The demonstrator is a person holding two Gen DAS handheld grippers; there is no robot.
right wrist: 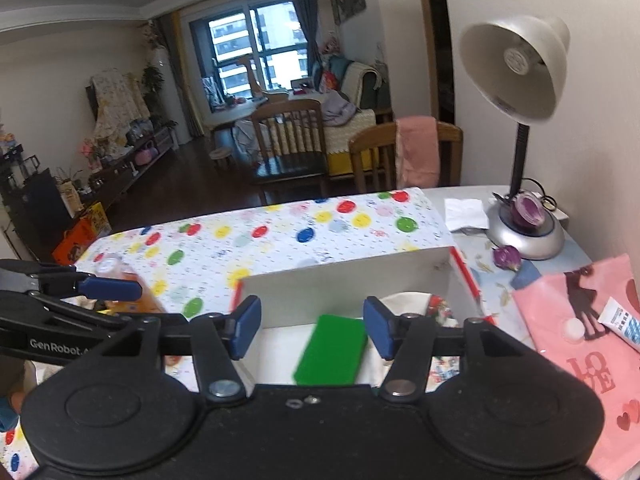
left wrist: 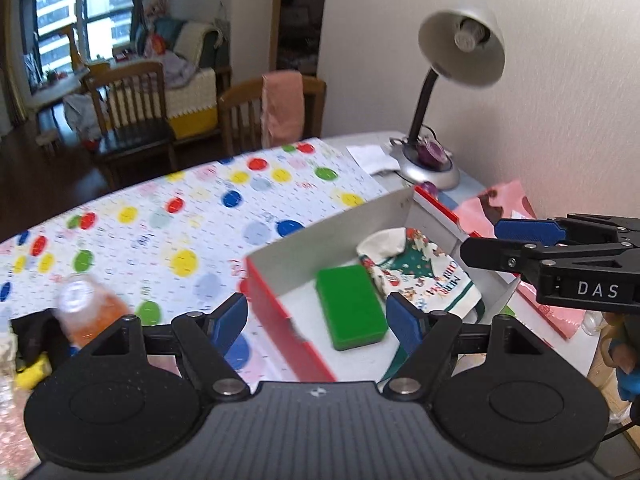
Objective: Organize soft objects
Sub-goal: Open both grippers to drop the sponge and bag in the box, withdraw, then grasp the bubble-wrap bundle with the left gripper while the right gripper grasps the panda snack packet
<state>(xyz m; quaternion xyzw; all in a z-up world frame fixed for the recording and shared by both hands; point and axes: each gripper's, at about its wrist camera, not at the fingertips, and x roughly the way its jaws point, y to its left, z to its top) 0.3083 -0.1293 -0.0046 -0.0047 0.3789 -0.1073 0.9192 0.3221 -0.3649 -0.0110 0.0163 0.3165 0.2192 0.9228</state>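
Inside the open cardboard box [left wrist: 280, 256], with its red outer sides and white interior, lie two soft things: a green sponge block [left wrist: 351, 306] on the box floor near the front wall, and, touching its far right side, a folded Christmas-print cloth [left wrist: 416, 272] bunched toward the box's right wall. The left gripper [left wrist: 322, 322] hovers above the box's front edge with its jaws spread wide and nothing between them. The right gripper [right wrist: 312, 326] hangs over the same box, likewise spread and empty, the sponge [right wrist: 331, 350] showing between its blue pads.

Judged by its look, the sponge should be light and springy; a pinch across its short sides would compress it somewhat but hold, and squeezing too near a corner could let it twist free. The cloth [right wrist: 424, 304] is limp and will sag, so taking a thick fold rather than a single layer seems safer.

Left of the box, on the dotted tablecloth [left wrist: 160, 232], stands an orange-filled bottle [left wrist: 86, 312], blurred. Right of the box lies a pink bag [right wrist: 580, 340], with a desk lamp [right wrist: 520, 128] beyond it.
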